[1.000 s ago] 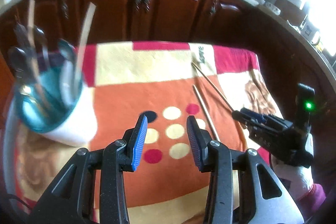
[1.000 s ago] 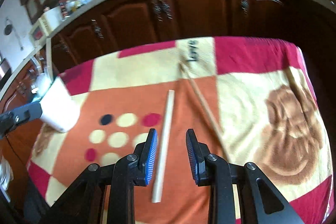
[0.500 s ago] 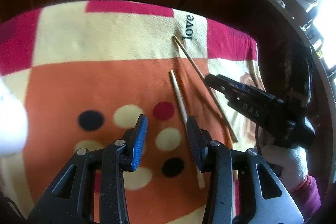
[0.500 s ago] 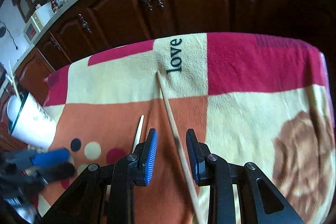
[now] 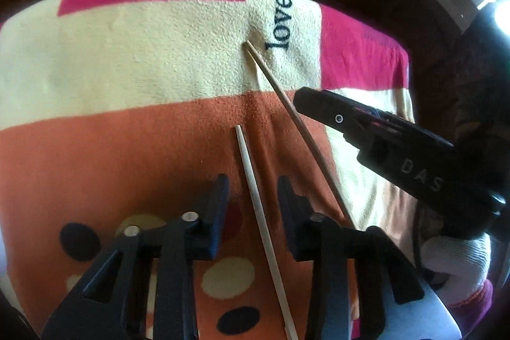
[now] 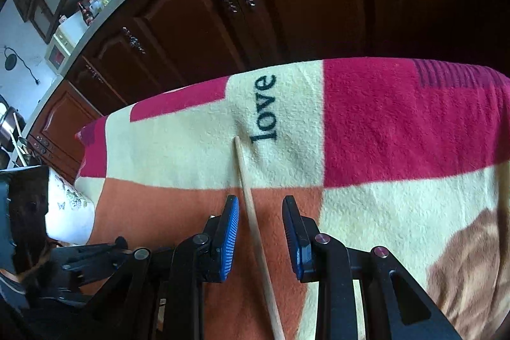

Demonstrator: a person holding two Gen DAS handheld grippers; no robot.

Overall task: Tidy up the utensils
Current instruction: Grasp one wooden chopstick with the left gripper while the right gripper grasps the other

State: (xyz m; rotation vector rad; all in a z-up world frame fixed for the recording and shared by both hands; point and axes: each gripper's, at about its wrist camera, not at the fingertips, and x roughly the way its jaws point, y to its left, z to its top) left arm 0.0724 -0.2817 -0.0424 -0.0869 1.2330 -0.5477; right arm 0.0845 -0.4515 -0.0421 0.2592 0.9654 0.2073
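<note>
Two chopsticks lie on a patterned blanket (image 5: 127,133). A pale chopstick (image 5: 255,196) runs between the open jaws of my left gripper (image 5: 253,193), low over the cloth. A darker wooden chopstick (image 5: 287,104) lies to its right; in the right wrist view it (image 6: 251,212) runs between the open jaws of my right gripper (image 6: 260,212), nearer the left finger. The right gripper (image 5: 318,102) also shows in the left wrist view, beside that stick. Neither gripper grips anything.
A white cup (image 6: 67,212) stands at the blanket's left edge. The blanket (image 6: 398,133) carries the word "love" (image 6: 264,110). Dark wooden cabinets (image 6: 287,5) stand close behind the table's far edge. The left gripper (image 6: 95,257) sits low left in the right wrist view.
Both grippers moved forward and down over the chopsticks. The left one swung right, away from the cup, until the pale chopstick lay between its jaws. The right one now straddles the darker stick.
</note>
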